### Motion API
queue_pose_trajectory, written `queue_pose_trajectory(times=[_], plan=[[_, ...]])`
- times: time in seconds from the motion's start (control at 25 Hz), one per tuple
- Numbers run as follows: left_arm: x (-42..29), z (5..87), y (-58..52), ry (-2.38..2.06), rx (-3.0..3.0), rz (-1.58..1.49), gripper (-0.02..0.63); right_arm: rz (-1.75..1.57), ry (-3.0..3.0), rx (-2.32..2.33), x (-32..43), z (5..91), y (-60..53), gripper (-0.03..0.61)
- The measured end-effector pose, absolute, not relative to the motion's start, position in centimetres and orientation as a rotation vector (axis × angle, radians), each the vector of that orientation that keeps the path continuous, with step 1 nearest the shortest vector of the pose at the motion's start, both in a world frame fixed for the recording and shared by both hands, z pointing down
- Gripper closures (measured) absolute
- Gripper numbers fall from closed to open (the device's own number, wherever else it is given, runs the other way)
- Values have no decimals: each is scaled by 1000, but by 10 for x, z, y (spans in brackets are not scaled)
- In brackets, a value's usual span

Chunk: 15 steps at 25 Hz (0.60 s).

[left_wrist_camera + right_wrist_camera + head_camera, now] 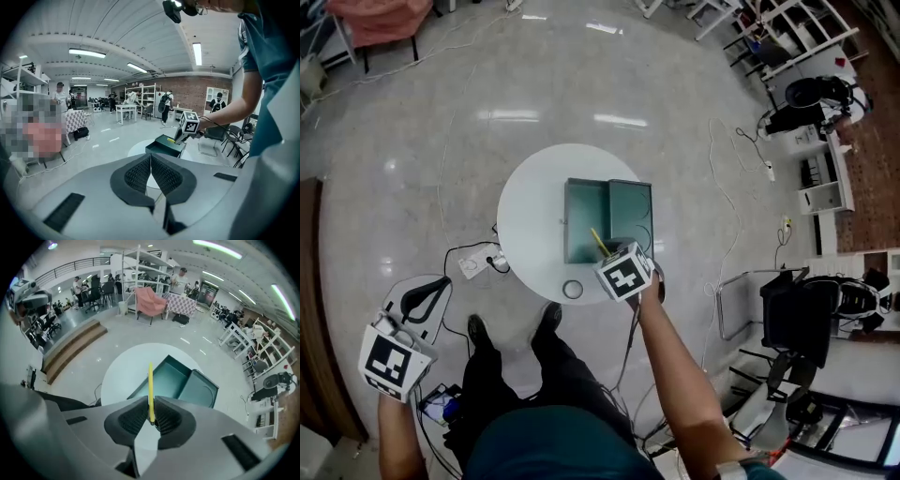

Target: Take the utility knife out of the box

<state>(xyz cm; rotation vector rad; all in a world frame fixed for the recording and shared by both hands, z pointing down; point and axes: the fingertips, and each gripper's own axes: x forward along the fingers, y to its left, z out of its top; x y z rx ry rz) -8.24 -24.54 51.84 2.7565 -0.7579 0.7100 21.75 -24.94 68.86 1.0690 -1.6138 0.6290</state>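
Two grippers have very different jobs at this moment. The right gripper (151, 416) has its jaws pinching one end of the utility knife (150, 390), a thin yellow strip that sticks out straight ahead of the pads. That grip near the end leaves most of the knife's length free, which probably made it easier to reach down inside the box (586, 220) without the jaws catching its walls. The gripper points steeply downward, with the knife over the open green compartment. From the left gripper view the knife looks raised above the rim and not resting on the bottom. The lid (630, 206) lies folded back flat beside the compartment, so the opening is clear. The box stands near the middle of the round white table (534, 187), within easy reach of the person's right arm. The left gripper (394, 361) hangs low and well away from the table, with its jaws pressed together on nothing, likely kept aside because one gripper is enough for so light a tool.
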Motion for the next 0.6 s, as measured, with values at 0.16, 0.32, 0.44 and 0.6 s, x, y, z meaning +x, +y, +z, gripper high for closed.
queue_pose_trajectory(times=[0.16,0.32,0.44,0.6], plan=[[-82,495,-234,-738,2783,716,594,698,-1701,1193,213,646,-234,512],[-80,474,-226,-717,2813,717,594,704,-1778,1307,210,602,-226,512],[-78,457,-217,-701,2839,718,594,733,-1844,1389,207,572,-218,512],[-77,438,-203,-693,2861,725,594,757,-1915,1475,204,538,-202,512]])
